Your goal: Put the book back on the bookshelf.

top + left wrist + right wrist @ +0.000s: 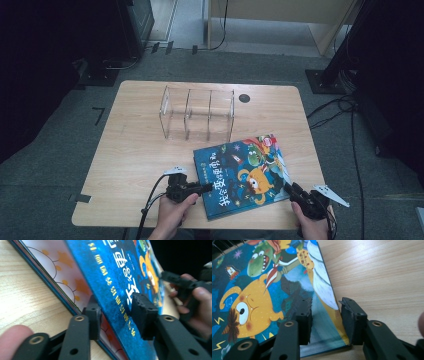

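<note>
At the near edge of the wooden table [130,150] two hand-held grippers are seen, one at each near corner of a picture book [242,170]. The left gripper [207,189] is held by the left hand [172,212] and is brought in at the book's near left corner. In the left gripper view its jaws are set astride the raised blue front cover [112,277]: one pad lies under the cover against the pale endpaper, the other on the printed face. The pads appear to rest on the cover, but whether it is pressed cannot be told.

The right gripper [289,187] is held by the right hand [312,227] at the book's near right corner. In the right gripper view its jaws are parted, the left pad placed over the cover art and the right pad just beside the book's right-hand edge [329,302], above bare wood; a gap is seen between the pads and nothing is clamped.

The book is lying on the near right part of the table, turned slightly askew, cover up, with yellow and green cartoon creatures on it.

Beyond it, near the table's middle, a clear acrylic rack [197,114] with upright dividers is standing, just apart from the book's far edge. Farther back a dark round grommet hole [244,98] is noted in the tabletop.
</note>
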The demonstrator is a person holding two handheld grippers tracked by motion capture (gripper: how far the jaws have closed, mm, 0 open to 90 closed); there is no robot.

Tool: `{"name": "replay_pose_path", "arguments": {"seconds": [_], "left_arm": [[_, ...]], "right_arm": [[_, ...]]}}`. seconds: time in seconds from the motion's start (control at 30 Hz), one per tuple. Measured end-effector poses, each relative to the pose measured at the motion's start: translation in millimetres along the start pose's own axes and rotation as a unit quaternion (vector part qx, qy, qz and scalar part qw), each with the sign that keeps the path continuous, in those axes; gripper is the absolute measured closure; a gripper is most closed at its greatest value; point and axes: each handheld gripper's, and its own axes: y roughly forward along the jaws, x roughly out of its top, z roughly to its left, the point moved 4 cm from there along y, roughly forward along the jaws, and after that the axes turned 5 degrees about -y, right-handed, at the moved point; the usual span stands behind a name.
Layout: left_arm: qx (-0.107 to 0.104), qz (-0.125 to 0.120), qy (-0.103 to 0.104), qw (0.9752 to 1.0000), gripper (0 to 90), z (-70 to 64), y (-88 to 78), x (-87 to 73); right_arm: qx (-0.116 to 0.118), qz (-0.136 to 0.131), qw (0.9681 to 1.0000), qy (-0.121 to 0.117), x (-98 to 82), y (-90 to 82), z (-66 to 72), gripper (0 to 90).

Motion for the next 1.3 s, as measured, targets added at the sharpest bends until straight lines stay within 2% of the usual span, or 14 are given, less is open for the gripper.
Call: {"name": "replay_pose_path", "arguments": {"seconds": [0.2, 0.23, 0.47, 0.53, 0.63, 0.67, 0.83, 0.9, 0.93, 0.97, 1.03, 1.17, 1.2, 1.3], "left_arm": [[-0.013, -0.002, -0.008, 0.9999, 63.8, 0.7, -1.3, 2.1], [-0.018, -0.003, -0.012, 0.9998, 66.1, 0.4, -2.2, 2.6], [-0.066, -0.021, -0.04, 0.9968, 75.3, -3.2, -10.3, 7.5], [-0.071, -0.031, -0.044, 0.9961, 78.6, -5.1, -11.8, 8.9], [-0.07, -0.037, -0.048, 0.9957, 79.2, -7.4, -11.9, 12.1], [-0.072, -0.036, -0.06, 0.995, 79.4, -6.6, -10.6, 13.4], [-0.083, -0.036, -0.074, 0.9931, 81.3, -8.1, -10.3, 13.7], [-0.107, -0.033, -0.092, 0.9895, 84.0, -10.3, -9.9, 13.9], [-0.13, -0.03, -0.112, 0.9848, 85.1, -12.4, -8.1, 13.5], [-0.13, -0.03, -0.112, 0.9848, 86.0, -12.4, -8.1, 13.5], [-0.143, -0.033, -0.123, 0.9815, 86.9, -15.6, -7.1, 14.0], [-0.146, -0.038, -0.124, 0.9808, 87.7, -21.8, -7.0, 15.5], [-0.15, -0.038, -0.13, 0.9793, 88.5, -22.1, -6.5, 16.3], [-0.157, -0.035, -0.154, 0.9749, 89.2, -24.6, -4.7, 21.2]], "right_arm": [[0.005, 0.007, 1.0, 0.002, 3.0, 1.0, -1.6, 63.2], [0.005, 0.002, 1.0, -0.008, 2.4, 0.7, -0.8, 63.0], [0.014, -0.01, 0.9998, 0.003, 1.6, -2.0, -2.4, 61.9], [-0.002, -0.009, 0.9999, -0.011, 0.5, -6.1, -1.0, 54.3], [-0.022, -0.004, 0.9993, -0.03, -1.6, -9.7, -0.7, 53.4], [-0.036, 0.003, 0.9981, -0.049, -4.9, -11.6, -0.2, 51.7], [-0.047, 0.012, 0.9946, -0.092, -17.6, -17.3, 11.2, 45.1], [-0.043, 0.013, 0.9936, -0.104, -22.0, -18.9, 16.6, 45.4], [-0.04, 0.014, 0.9933, -0.107, -23.3, -19.2, 19.1, 44.8], [-0.038, 0.015, 0.9921, -0.118, -25.0, -19.3, 21.9, 43.6], [-0.038, 0.016, 0.9912, -0.126, -26.3, -19.1, 24.7, 42.2], [0.0, 0.015, 0.9874, -0.157, -31.2, -14.3, 36.7, 27.4], [-0.001, 0.019, 0.9832, -0.181, -33.7, -11.9, 41.2, 21.4], [-0.002, 0.019, 0.9829, -0.183, -33.8, -10.1, 43.0, 18.3]]}}
